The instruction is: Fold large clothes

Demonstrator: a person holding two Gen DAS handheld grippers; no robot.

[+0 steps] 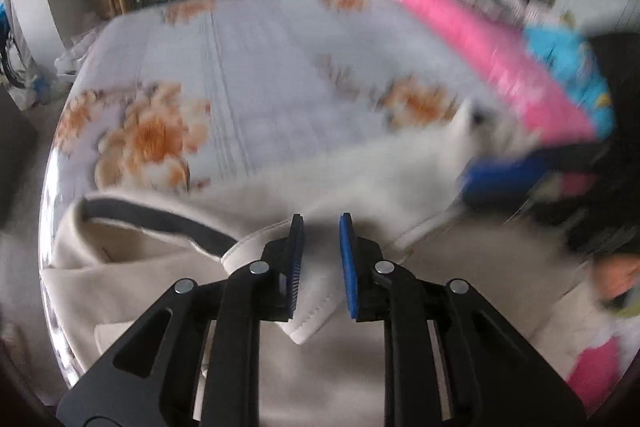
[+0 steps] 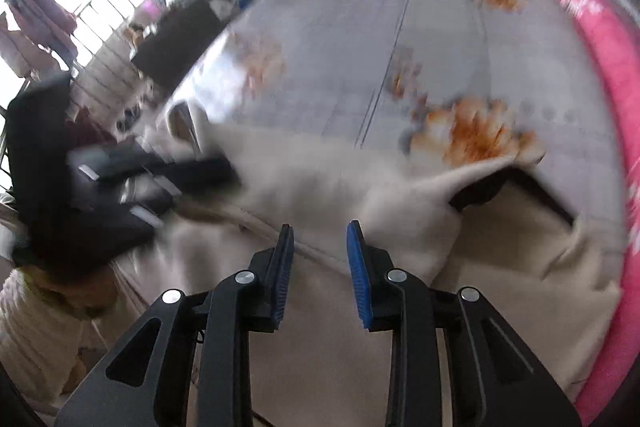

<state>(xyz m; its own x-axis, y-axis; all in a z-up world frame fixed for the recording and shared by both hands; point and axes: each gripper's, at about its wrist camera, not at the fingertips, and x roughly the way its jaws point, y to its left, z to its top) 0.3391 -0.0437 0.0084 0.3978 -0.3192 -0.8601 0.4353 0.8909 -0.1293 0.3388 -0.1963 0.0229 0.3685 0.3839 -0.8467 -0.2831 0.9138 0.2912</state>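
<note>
Left hand-held gripper (image 1: 322,223): blue pads slightly apart over a cream lapel flap, clamping nothing. Right hand-held gripper (image 2: 320,231): pads apart, empty, above cloth. Cream coat (image 1: 460,267) with dark collar lining: spread on the floral-sheeted bed (image 1: 260,67), beside a pink quilt (image 1: 460,31).

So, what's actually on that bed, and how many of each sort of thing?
Cream garment, spread on the flowered sheet: 1
Pink bedding roll along the bed's edge: 1
Blue patterned item at the roll's end, too blurred to identify: 1
Hand-held grippers, left and right, jaws apart: 2
Total: 5
</note>
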